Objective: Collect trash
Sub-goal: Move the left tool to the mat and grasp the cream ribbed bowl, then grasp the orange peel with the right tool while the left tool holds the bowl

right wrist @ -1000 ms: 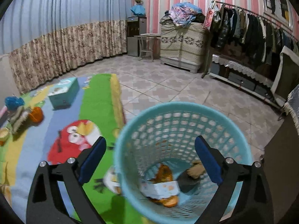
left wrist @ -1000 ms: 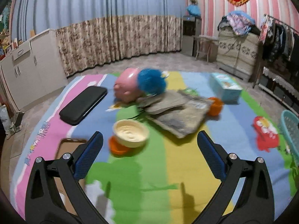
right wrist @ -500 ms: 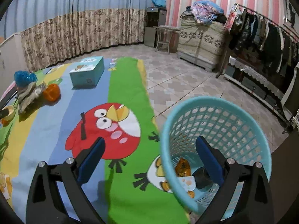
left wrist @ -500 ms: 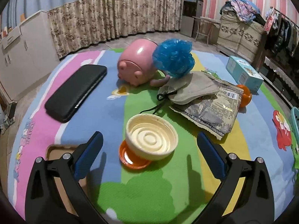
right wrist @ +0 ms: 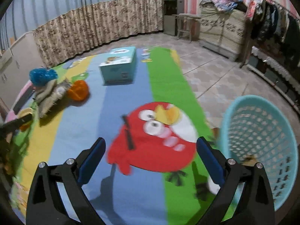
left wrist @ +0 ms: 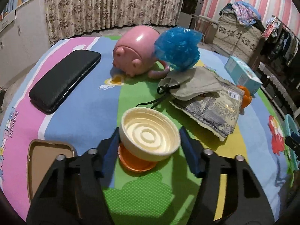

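The left gripper (left wrist: 150,144) is seen low over the striped play mat (left wrist: 78,116), its jaws closing around a cream lid (left wrist: 150,133) that lies upturned between the blue pads; the left pad looks to be against the rim, the right pad just beside it, and full contact cannot be told. The lid is propped on a small orange cap (left wrist: 135,163). At 1 o'clock from the lid a grey face mask (left wrist: 193,84) is laid on a silver wrapper (left wrist: 213,108), with a blue plastic bag (left wrist: 178,50) and a pink pig toy (left wrist: 136,54) behind them. A black case (left wrist: 63,80) is placed at 10 o'clock, a brown tray (left wrist: 48,161) at 8 o'clock. The right gripper (right wrist: 150,159) is held wide open over the red bird print (right wrist: 155,136), nothing between its jaws. The turquoise basket (right wrist: 260,140) is found at 3 o'clock of it, with scraps inside. A blue box (right wrist: 120,67) is set at 11 o'clock.
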`<state>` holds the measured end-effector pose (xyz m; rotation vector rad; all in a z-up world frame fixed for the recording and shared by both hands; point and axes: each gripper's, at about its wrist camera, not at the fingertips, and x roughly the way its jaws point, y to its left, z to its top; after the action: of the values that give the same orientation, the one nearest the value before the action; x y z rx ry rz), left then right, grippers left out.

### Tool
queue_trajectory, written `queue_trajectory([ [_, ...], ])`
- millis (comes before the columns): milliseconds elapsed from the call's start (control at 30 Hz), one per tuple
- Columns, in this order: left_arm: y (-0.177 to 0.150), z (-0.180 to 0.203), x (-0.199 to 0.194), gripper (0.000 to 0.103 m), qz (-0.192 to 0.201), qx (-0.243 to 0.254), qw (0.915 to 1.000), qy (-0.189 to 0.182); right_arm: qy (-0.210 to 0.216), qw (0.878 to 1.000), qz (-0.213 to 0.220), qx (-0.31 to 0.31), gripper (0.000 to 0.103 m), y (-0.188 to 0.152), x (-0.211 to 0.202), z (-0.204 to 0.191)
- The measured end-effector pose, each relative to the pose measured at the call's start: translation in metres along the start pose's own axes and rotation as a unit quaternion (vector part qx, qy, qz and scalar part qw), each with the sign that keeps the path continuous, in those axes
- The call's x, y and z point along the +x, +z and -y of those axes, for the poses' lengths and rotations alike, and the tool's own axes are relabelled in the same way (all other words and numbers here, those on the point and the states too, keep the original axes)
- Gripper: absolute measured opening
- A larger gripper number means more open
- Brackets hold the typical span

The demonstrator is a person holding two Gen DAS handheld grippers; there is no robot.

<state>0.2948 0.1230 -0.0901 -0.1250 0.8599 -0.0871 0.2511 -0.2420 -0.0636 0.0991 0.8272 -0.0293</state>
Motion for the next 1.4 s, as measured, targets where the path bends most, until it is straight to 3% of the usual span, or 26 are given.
queue_trajectory([
  [167, 0.0, -0.007, -0.013, 0.059, 0.036, -0.025, 0.999, -0.005, 0.004, 1.0, 0.0, -0.013, 0.095, 0.016, 0.015, -0.025],
  [500, -0.002, -0.015, -0.051, 0.059, 0.137, -0.043, 0.9884, 0.051, 0.001, 0.999, -0.002, -0.053, 0.095, 0.033, 0.048, -0.071],
  [700, 0.001, -0.042, -0.056, 0.059, 0.15, -0.097, 0.9815, 0.07, 0.012, 0.997, -0.004, -0.077, 0.095, 0.046, 0.07, -0.099],
  [867, 0.002, -0.043, -0.055, 0.059, 0.15, -0.099, 0.9809, 0.074, 0.016, 0.995, -0.012, -0.099, 0.094, 0.054, 0.087, -0.12],
  [933, 0.003, -0.041, -0.055, 0.059, 0.15, -0.094, 0.9814, 0.076, 0.02, 0.994, -0.013, -0.111, 0.085, 0.057, 0.092, -0.128],
  [1000, 0.003, -0.04, -0.055, 0.059, 0.152, -0.091, 0.9812, 0.077, 0.031, 0.993, -0.026, -0.115, 0.062, 0.059, 0.097, -0.13],
  [1100, 0.001, -0.041, -0.054, 0.059, 0.15, -0.091, 0.9815, 0.076, 0.05, 0.992, -0.029, -0.112, 0.046, 0.056, 0.097, -0.129],
  [1167, 0.001, -0.042, -0.054, 0.059, 0.149, -0.093, 0.9816, 0.074, 0.059, 0.992, -0.024, -0.109, 0.039, 0.054, 0.092, -0.126],
  [1400, 0.002, -0.043, -0.052, 0.059, 0.145, -0.094, 0.9827, 0.065, 0.075, 0.995, -0.013, -0.056, 0.037, 0.042, 0.064, -0.084],
])
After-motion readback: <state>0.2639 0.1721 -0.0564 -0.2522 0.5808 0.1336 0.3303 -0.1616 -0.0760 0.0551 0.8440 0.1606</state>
